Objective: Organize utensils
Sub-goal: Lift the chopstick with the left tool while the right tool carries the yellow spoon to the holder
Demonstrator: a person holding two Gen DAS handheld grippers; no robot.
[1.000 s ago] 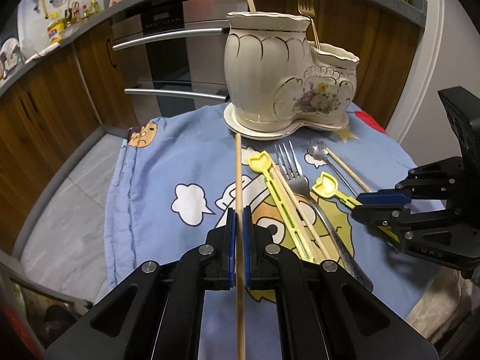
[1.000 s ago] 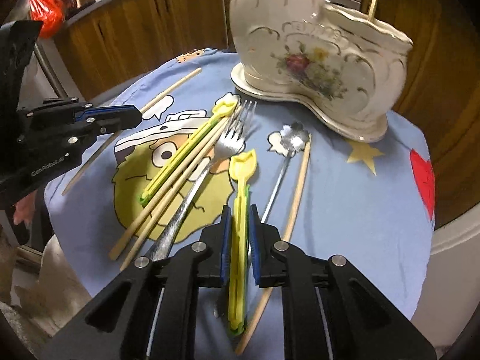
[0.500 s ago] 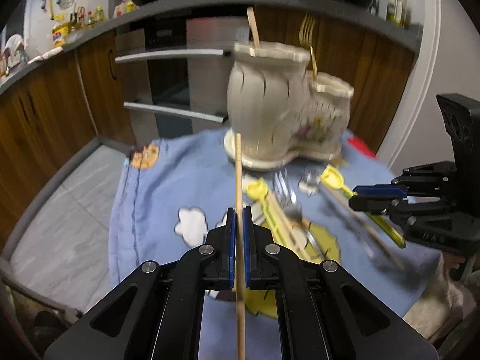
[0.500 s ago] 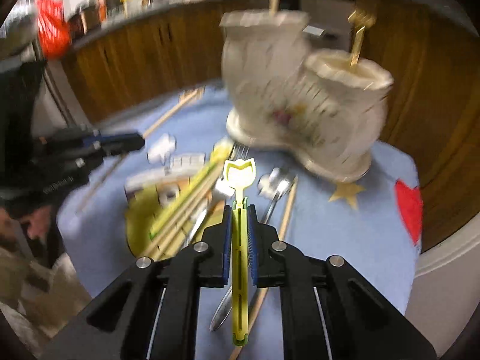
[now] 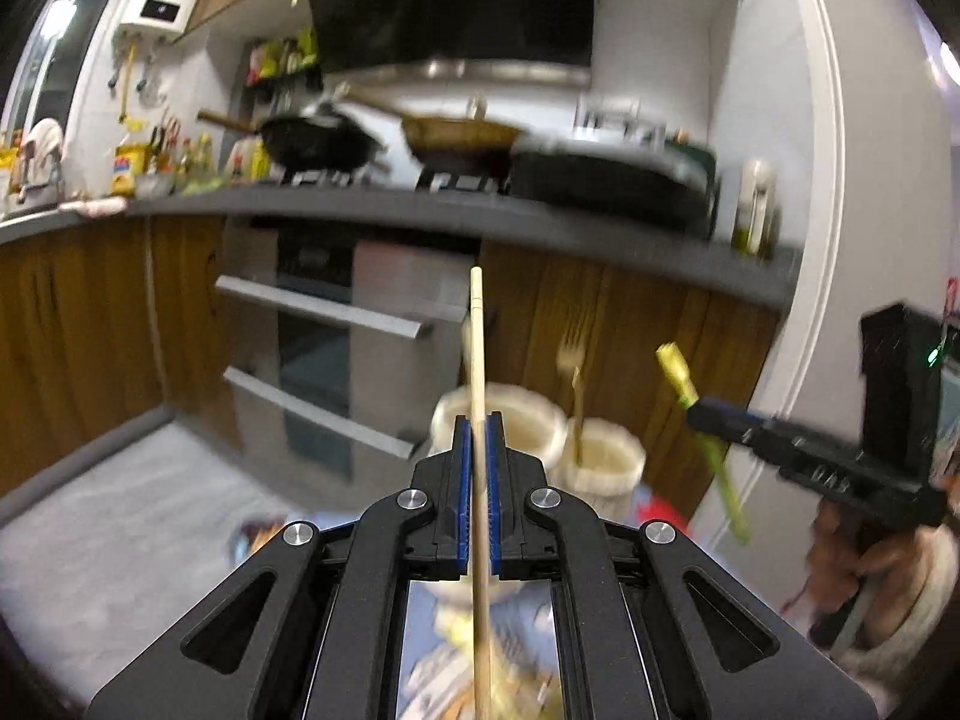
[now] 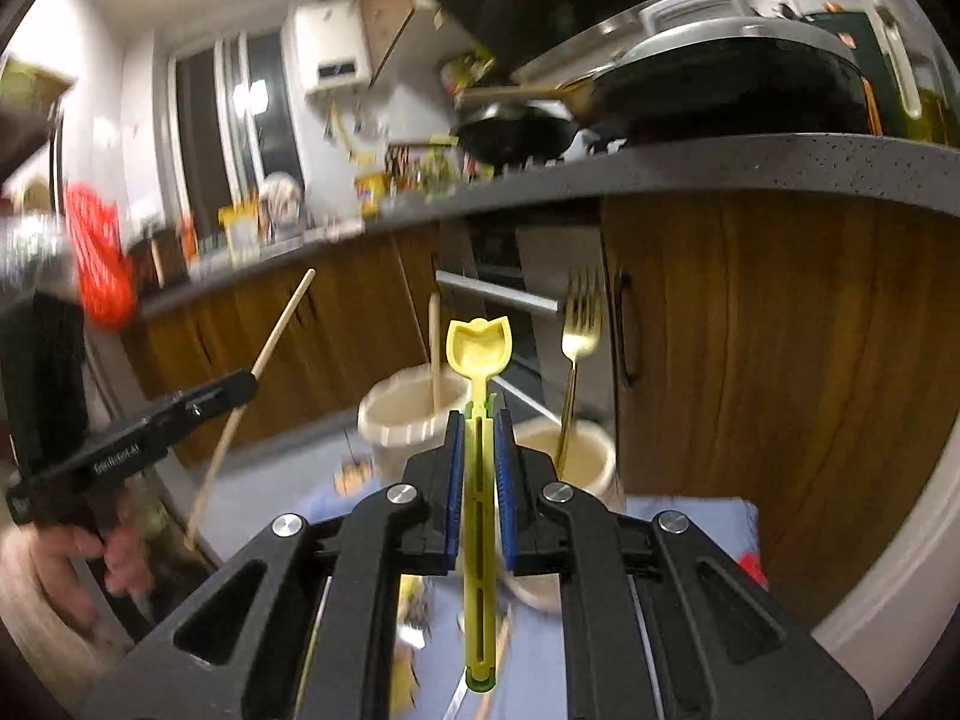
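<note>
My left gripper (image 5: 477, 420) is shut on a wooden chopstick (image 5: 477, 348) and holds it upright, high above the table. My right gripper (image 6: 479, 417) is shut on a yellow plastic utensil (image 6: 479, 354) with a tulip-shaped head, also raised. The cream ceramic holder (image 6: 414, 414) has two openings below both grippers; the larger holds a wooden chopstick (image 6: 433, 354), the smaller (image 6: 570, 456) a gold fork (image 6: 579, 324). The right gripper shows in the left wrist view (image 5: 699, 405), and the left gripper in the right wrist view (image 6: 246, 384).
The blue cartoon tablecloth (image 6: 690, 516) lies below, with blurred utensils on it. Behind stand wooden cabinets (image 6: 750, 330), an oven with steel handles (image 5: 324, 312) and a counter with pans (image 5: 318, 144).
Both grippers lifted their utensils off the table and tilted up, rising above the holder's openings. The table has dropped mostly out of view.
</note>
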